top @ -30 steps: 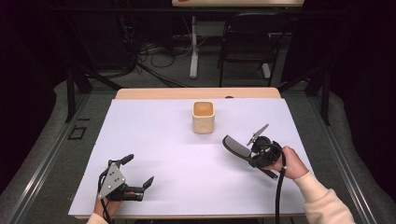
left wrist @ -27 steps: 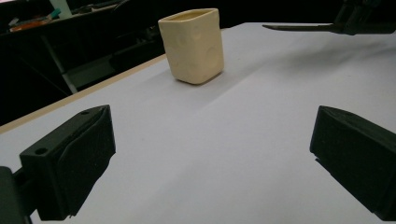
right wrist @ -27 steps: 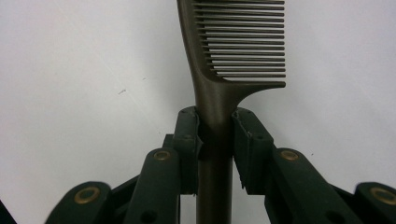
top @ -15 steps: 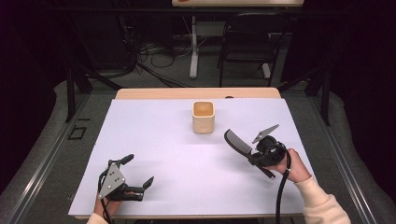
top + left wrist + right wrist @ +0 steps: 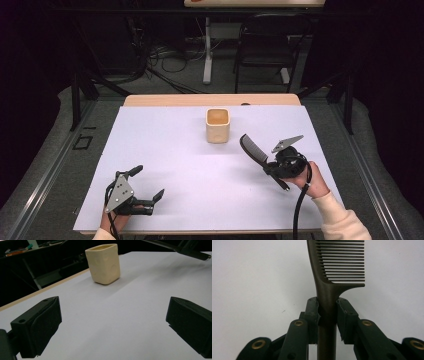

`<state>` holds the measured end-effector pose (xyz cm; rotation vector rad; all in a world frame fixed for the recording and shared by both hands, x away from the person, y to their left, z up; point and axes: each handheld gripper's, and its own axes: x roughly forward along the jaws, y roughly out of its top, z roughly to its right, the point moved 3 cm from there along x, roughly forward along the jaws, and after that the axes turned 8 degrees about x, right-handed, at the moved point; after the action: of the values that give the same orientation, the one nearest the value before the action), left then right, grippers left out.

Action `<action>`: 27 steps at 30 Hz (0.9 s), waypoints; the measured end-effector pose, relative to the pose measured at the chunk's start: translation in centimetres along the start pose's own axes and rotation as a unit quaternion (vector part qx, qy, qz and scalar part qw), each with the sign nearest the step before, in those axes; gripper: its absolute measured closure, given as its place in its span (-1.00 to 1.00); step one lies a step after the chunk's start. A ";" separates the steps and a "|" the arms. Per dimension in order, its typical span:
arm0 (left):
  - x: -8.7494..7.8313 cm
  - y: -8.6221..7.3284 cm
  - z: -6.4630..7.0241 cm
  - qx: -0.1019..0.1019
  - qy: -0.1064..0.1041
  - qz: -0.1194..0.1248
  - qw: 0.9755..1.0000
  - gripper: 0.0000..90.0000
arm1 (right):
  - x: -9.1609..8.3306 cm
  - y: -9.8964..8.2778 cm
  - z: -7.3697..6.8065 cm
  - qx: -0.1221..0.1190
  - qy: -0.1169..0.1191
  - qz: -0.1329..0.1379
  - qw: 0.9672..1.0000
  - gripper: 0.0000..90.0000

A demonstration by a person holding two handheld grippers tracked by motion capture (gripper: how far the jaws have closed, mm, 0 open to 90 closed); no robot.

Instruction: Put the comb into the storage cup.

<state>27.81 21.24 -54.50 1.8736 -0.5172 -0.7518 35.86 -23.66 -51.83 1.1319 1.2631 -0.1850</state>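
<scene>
A cream square cup (image 5: 218,125) stands upright at the far middle of the white table cover (image 5: 165,145). My right gripper (image 5: 272,167) hovers to the right of it and nearer me, shut on the handle of a dark comb (image 5: 253,149). The comb's toothed end points up and left toward the cup. In the right gripper view the pads (image 5: 313,312) clamp the comb (image 5: 339,262) just below the teeth. My left gripper (image 5: 148,182) rests near the front left edge, open and holding nothing. In the left gripper view the cup (image 5: 103,263) stands ahead of the wide-open left gripper (image 5: 112,322).
The wooden table edge (image 5: 210,100) shows beyond the white cover. Behind the table stand a dark chair (image 5: 265,45) and a white table leg (image 5: 207,55) among floor cables. A black cable (image 5: 300,205) trails from the right gripper along the person's sleeve.
The right gripper has drifted slightly to the right with the comb, and the comb's toothed end now stands a little higher. The left gripper and the cup have not moved.
</scene>
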 end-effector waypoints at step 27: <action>-0.1 0.0 -0.1 -0.002 0.003 0.002 1.000 -1.00 | -0.4 0.8 -0.6 0.004 -0.002 0.088 0.996 0.61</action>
<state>27.82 21.32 -54.50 1.8697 -0.5142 -0.7448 35.87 -22.97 -50.98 1.2432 1.1523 -0.0605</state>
